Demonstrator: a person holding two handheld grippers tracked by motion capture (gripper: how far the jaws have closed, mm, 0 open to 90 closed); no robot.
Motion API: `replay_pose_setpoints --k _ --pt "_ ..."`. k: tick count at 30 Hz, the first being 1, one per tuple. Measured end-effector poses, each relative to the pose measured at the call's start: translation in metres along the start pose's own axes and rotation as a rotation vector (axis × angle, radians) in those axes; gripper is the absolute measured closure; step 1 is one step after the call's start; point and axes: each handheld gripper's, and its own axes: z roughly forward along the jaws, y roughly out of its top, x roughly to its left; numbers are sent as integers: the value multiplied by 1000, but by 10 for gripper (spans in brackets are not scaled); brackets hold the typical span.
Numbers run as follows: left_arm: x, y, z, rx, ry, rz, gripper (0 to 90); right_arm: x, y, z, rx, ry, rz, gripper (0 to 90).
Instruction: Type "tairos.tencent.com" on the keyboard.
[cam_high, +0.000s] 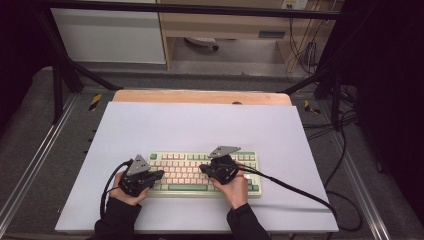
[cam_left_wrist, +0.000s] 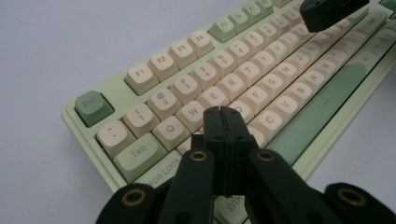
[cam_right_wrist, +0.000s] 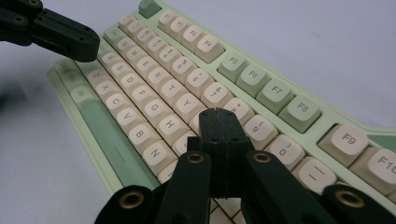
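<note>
Keyboard (cam_high: 205, 172) of pale green plastic with cream keys lies near the white desk's (cam_high: 200, 125) front edge; left gripper (cam_left_wrist: 223, 112) and right gripper (cam_right_wrist: 218, 113) hover over it, jaws pressed together, empty.

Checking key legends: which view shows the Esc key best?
Left gripper view: the Esc key is close, unobstructed, legend readable. Right gripper view shows it cut by the top edge, legend unreadable. High view shows it as a tiny green square at the keyboard's far-left corner.
</note>
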Motion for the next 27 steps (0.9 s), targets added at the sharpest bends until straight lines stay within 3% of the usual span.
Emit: replay_pose_setpoints --k 13,27 --pt "-1 1 0 -2 -1 2 899 0 2 -21 -5 23 -12 900" --pt "-6 8 4 3 4 6 899 -12 -18 -40 -2 29 9 900"
